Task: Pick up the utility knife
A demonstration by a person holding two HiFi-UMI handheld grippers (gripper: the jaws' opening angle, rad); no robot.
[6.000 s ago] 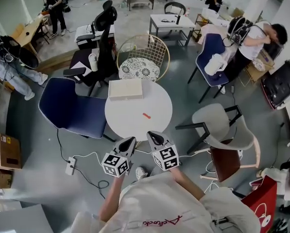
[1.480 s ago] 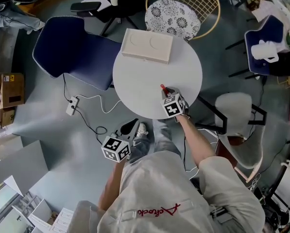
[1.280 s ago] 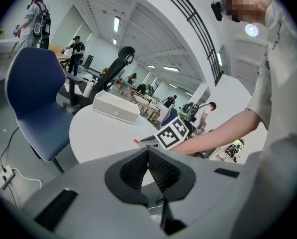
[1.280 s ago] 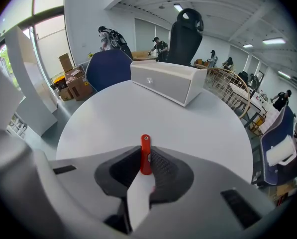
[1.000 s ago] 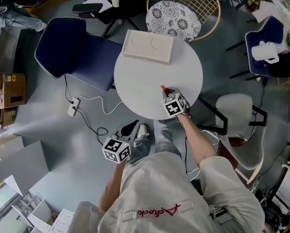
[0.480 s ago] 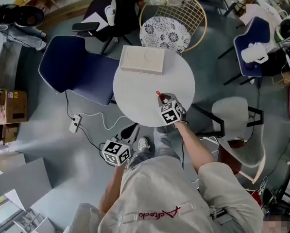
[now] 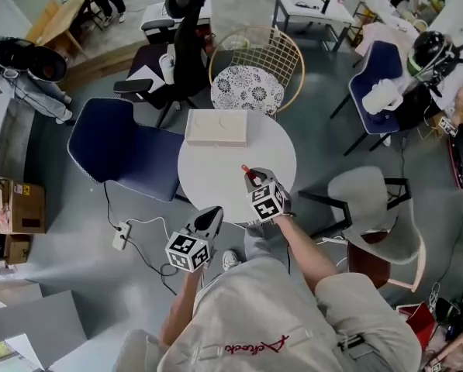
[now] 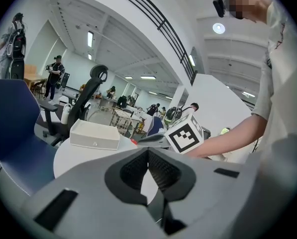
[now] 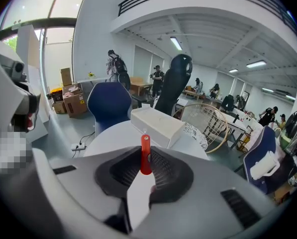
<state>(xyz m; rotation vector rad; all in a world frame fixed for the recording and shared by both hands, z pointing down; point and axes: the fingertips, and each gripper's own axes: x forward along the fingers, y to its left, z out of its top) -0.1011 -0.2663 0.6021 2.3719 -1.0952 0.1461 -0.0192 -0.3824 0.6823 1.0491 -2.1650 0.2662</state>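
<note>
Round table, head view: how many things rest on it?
1: the white box at its far edge. The red utility knife is held in the right gripper, above the table. The gripper hides a small patch.

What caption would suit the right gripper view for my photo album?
Right tongs grip a red utility knife over a round white table with a white box.
</note>
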